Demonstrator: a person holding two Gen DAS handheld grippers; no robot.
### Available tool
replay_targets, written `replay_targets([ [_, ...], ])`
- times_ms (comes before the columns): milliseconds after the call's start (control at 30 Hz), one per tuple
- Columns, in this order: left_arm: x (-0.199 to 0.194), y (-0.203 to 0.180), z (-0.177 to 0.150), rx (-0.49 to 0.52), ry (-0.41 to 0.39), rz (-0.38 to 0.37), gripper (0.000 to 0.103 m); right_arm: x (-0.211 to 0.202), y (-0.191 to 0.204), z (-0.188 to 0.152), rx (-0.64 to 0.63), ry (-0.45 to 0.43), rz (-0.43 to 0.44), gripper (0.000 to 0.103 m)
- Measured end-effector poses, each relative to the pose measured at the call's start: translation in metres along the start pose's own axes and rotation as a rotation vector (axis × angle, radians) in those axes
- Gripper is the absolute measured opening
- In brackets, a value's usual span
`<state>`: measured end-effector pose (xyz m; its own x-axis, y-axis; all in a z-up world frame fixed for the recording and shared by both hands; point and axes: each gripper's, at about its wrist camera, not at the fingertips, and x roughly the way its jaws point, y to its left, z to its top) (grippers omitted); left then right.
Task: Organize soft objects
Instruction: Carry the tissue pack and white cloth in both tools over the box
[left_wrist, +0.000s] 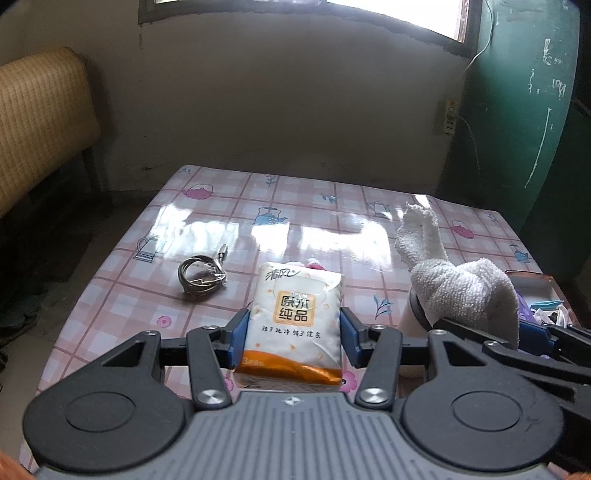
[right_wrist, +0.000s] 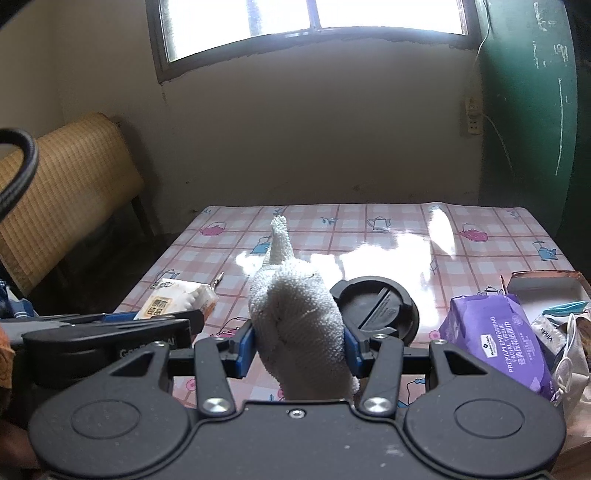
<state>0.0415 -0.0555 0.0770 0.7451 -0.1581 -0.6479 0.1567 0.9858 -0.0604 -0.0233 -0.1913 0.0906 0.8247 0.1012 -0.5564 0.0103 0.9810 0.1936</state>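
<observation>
My left gripper (left_wrist: 293, 338) is shut on a white and orange tissue pack (left_wrist: 295, 321), its blue pads pressing both long sides, just above the pink checked tablecloth (left_wrist: 207, 221). My right gripper (right_wrist: 299, 345) is shut on a bunched white towel (right_wrist: 295, 317) whose one end sticks up. In the left wrist view the towel (left_wrist: 458, 284) shows at the right with the right gripper's fingers (left_wrist: 535, 332) under it. The right wrist view shows the tissue pack (right_wrist: 177, 301) at the left, in the left gripper.
A coiled cable (left_wrist: 202, 275) lies on the cloth left of the pack. A black round lid (right_wrist: 376, 306) sits right of the towel. A purple facial tissue pack (right_wrist: 506, 343), a box (right_wrist: 546, 284) and face masks (right_wrist: 569, 343) crowd the right edge. A woven chair (left_wrist: 40, 122) stands left.
</observation>
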Motion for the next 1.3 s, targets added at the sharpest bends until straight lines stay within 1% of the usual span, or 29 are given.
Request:
replay_targets([
  [1300,0.010,-0.043,0.011,0.065,-0.004,-0.082,0.052,-0.012,-0.045,0.010,0.055,-0.032,-0.079,0.058],
])
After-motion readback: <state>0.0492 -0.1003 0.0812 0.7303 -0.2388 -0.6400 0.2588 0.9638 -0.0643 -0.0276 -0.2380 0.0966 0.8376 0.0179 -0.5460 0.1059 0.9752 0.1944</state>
